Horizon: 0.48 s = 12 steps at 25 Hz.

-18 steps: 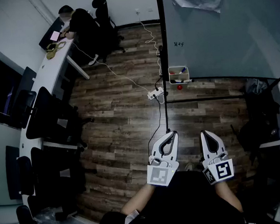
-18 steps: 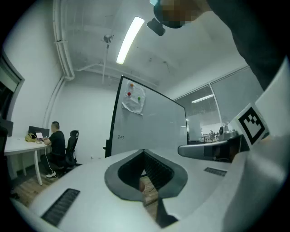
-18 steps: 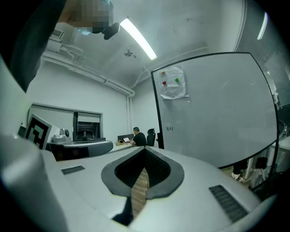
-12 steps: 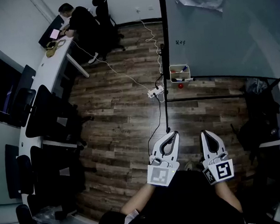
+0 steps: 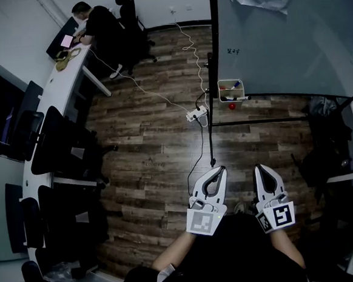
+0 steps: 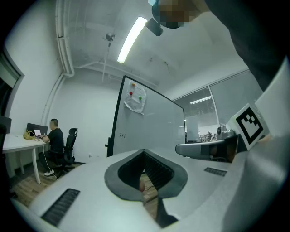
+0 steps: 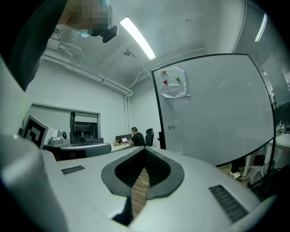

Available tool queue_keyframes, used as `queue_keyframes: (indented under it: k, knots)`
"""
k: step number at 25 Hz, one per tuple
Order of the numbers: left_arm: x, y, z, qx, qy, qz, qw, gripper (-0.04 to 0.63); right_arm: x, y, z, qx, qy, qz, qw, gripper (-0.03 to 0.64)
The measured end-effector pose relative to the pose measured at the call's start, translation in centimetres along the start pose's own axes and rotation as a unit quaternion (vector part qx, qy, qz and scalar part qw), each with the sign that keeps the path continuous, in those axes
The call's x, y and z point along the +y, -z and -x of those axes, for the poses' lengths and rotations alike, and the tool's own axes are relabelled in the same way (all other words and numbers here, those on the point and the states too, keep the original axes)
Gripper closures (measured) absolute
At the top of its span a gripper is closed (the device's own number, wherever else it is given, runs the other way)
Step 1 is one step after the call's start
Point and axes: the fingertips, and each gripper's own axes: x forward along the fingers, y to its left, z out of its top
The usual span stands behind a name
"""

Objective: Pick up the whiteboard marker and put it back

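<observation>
Step in hand reads as the approach. The left gripper (image 5: pixel 218 170) and right gripper (image 5: pixel 262 168) are both clenched on nothing, at 6 o'clock in the head view. The whiteboard marker (image 5: pixel 233 85) sits in a small white box (image 5: pixel 221 94) at the whiteboard's (image 5: pixel 284 37) lower corner, toward 12 o'clock and well apart from both. Next move likely calls for closing in, spreading one pair of jaws and lining them across the marker.
</observation>
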Motion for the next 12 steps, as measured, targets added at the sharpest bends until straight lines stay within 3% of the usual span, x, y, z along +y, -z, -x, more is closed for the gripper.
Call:
queue_keyframes:
  k: [6, 12]
  knots:
    - [1.1, 0.2, 0.9, -0.001, 0.022, -0.019, 0.9996, 0.588, 1.7, 0.3, -0.6, 0.003, 0.016, 0.003, 1.000, 0.603]
    - [2.2, 1.5, 1.1, 0.011, 0.052, 0.010, 0.9985, 0.588, 3.3, 0.6, -1.0, 0.006, 0.037, 0.011, 0.999, 0.603]
